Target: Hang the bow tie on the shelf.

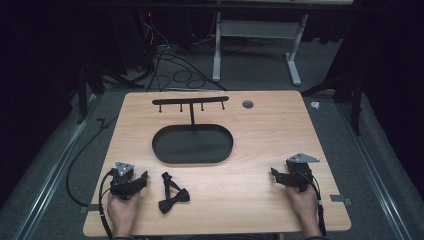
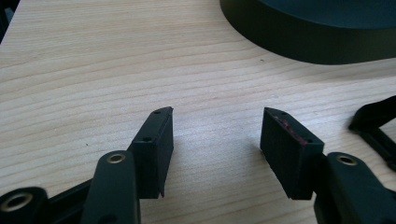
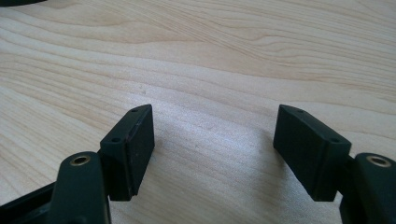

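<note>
A black bow tie [image 1: 172,193] with its strap lies on the wooden table [image 1: 260,135] near the front, just right of my left gripper [image 1: 142,178]. That gripper [image 2: 217,116] rests low over the wood, open, nothing between its jaws; the bow tie's strap [image 2: 376,128] shows at the right edge. My right gripper [image 1: 274,173] sits at the front right, held by a hand. In its own view the right gripper [image 3: 215,114] is open over bare wood. A black stand with an oval tray base [image 1: 192,144] and a hook bar [image 1: 190,101] stands mid-table.
The tray's dark rim [image 2: 299,35] lies ahead of the left gripper. A round grommet [image 1: 248,104] sits in the table's far right part. Cables [image 1: 175,70] and a white desk frame [image 1: 255,40] are on the floor beyond the table.
</note>
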The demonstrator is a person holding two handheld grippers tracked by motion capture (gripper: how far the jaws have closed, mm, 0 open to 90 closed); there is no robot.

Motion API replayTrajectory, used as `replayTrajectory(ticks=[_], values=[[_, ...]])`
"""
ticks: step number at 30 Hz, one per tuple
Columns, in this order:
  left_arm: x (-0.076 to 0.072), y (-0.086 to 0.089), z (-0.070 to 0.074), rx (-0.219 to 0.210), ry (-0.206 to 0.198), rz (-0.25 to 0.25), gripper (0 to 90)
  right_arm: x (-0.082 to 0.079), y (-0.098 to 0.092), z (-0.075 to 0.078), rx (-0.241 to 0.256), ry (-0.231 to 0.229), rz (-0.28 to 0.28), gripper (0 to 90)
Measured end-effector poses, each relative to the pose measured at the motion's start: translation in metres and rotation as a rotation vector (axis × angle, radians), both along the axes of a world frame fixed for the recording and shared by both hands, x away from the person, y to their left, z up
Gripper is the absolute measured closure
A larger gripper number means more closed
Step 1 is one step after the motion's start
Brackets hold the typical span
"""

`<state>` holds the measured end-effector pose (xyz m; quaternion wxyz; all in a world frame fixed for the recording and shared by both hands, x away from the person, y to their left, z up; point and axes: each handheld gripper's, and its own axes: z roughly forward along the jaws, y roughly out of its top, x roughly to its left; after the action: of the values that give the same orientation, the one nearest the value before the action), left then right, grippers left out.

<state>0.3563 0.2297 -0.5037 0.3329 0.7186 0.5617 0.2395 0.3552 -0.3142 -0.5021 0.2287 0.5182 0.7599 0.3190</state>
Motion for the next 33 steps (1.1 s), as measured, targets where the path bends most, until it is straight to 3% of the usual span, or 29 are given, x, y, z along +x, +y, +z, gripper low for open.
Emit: replayTrajectory(ticks=[17, 33], values=[[-0.013, -0.007, 0.015, -0.087, -0.011, -0.055, 46.1, 0.0, 0.0, 0.0, 0.002, 0.0, -0.001, 30.2], [-0.024, -0.025, 0.021, -0.111, -0.005, -0.112, 45.7, 0.0, 0.0, 0.0, 0.001, 0.0, 0.0, 30.2]])
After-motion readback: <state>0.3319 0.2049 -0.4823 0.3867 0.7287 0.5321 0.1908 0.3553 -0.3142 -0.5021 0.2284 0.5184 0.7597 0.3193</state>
